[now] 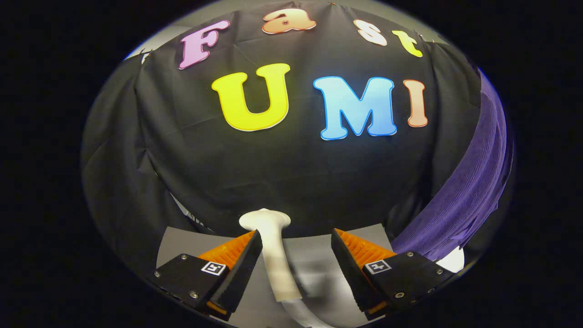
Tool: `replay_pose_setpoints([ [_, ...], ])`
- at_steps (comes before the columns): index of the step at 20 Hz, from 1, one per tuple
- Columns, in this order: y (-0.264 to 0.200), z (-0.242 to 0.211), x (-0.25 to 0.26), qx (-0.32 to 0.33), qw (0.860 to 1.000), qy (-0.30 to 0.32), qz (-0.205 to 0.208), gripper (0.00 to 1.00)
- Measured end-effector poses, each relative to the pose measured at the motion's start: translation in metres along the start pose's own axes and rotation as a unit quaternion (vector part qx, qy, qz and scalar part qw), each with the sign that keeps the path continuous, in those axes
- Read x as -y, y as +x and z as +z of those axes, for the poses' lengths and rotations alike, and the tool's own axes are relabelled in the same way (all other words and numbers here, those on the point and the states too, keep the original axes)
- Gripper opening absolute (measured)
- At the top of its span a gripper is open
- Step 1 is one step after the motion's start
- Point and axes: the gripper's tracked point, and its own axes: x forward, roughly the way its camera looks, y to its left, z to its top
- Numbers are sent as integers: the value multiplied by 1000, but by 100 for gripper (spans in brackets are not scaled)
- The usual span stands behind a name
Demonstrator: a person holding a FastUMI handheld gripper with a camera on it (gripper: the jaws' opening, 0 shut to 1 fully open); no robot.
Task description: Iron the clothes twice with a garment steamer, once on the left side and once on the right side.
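Between the two fingers of the gripper lies the white garment steamer, its handle running toward the camera and its head pointing at the booth wall. It lies close against the left finger; whether it touches I cannot tell. A clear gap separates it from the right finger, so the claw is released, holding nothing. It rests on a grey table. To the right, beyond the right finger, hangs the purple garment, well apart from the steamer head. My assessment: the work stands at its start. Steamer not yet grasped; neither the left-side pass nor the right-side pass appears to be under way. Both remain outstanding.
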Motion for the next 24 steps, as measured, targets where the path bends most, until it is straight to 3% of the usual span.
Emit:
replay_pose_setpoints([
  [5,34,-41,-23,-91,995,36,29,93],
  [11,41,-89,-20,-157,987,42,12,87],
  [14,44,-84,-18,-128,992,10,-8,79],
  [18,43,-92,-15,-113,992,-51,-32,60],
  [24,40,-91,-12,-65,996,-51,-31,43],
])
